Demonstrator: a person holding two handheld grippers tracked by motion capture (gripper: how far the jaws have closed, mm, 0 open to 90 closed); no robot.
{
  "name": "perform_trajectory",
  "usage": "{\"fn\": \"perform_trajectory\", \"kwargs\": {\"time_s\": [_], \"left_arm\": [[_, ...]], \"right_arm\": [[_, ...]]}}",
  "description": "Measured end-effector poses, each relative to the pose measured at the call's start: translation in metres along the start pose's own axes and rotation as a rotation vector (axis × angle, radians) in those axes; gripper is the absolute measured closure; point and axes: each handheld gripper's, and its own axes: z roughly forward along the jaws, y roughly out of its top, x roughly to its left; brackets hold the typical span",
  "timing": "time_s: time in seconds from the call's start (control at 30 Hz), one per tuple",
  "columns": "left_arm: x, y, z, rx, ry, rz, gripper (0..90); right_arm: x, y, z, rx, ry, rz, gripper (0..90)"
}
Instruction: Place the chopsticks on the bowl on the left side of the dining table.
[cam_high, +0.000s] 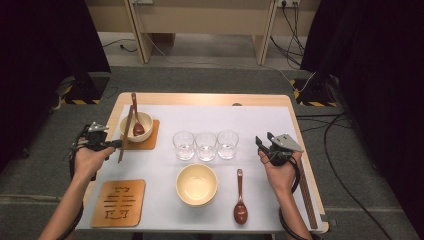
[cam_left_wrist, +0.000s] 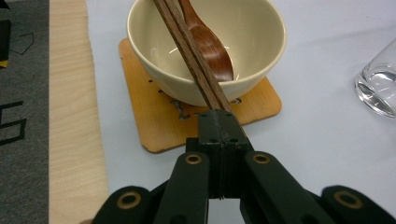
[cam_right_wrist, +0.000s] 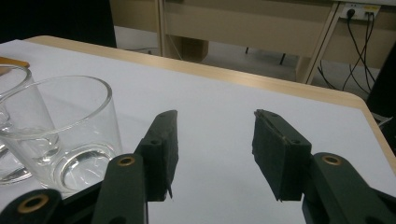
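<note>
Left gripper (cam_left_wrist: 219, 126) holds a pair of chopsticks (cam_left_wrist: 189, 51) that lean on the bowl (cam_left_wrist: 252, 32); right gripper (cam_right_wrist: 212, 154) is open and holds nothing.

The left jaws are pressed fully together on the near end of the chopsticks, and straight ahead of the jaws the two sticks rise across the rim of the cream bowl, just beside a brown wooden spoon (cam_left_wrist: 210, 49) which lies inside it. The bowl stands on a wooden coaster (cam_left_wrist: 163, 121) (its corner comes close under the jaws). In the high view the same gripper is at the left table edge. The right jaws stand well apart over the bare white mat (cam_right_wrist: 219, 107), with a clear glass (cam_right_wrist: 65, 126) just beside one jaw, not touching it.
</note>
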Motion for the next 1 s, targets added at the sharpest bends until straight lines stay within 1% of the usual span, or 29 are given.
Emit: {"fn": "perform_trajectory", "kwargs": {"time_s": [0.47,0.6,0.83,1.0], "left_arm": [[-0.004,0.001,0.004,0.009,-0.006,0.019,89.0],[-0.009,0.002,0.007,0.011,-0.013,0.027,89.0],[-0.018,0.005,0.01,0.019,-0.024,0.058,89.0],[-0.024,0.008,0.013,0.025,-0.03,0.068,89.0]], "right_arm": [[0.0,0.0,0.0,0.005,-0.001,-0.002,50.6],[0.0,0.0,0.0,0.004,0.0,-0.001,50.6],[-0.001,0.0,0.0,-0.001,-0.005,-0.007,50.6],[-0.001,0.001,0.0,0.004,-0.005,-0.008,50.6]]}}
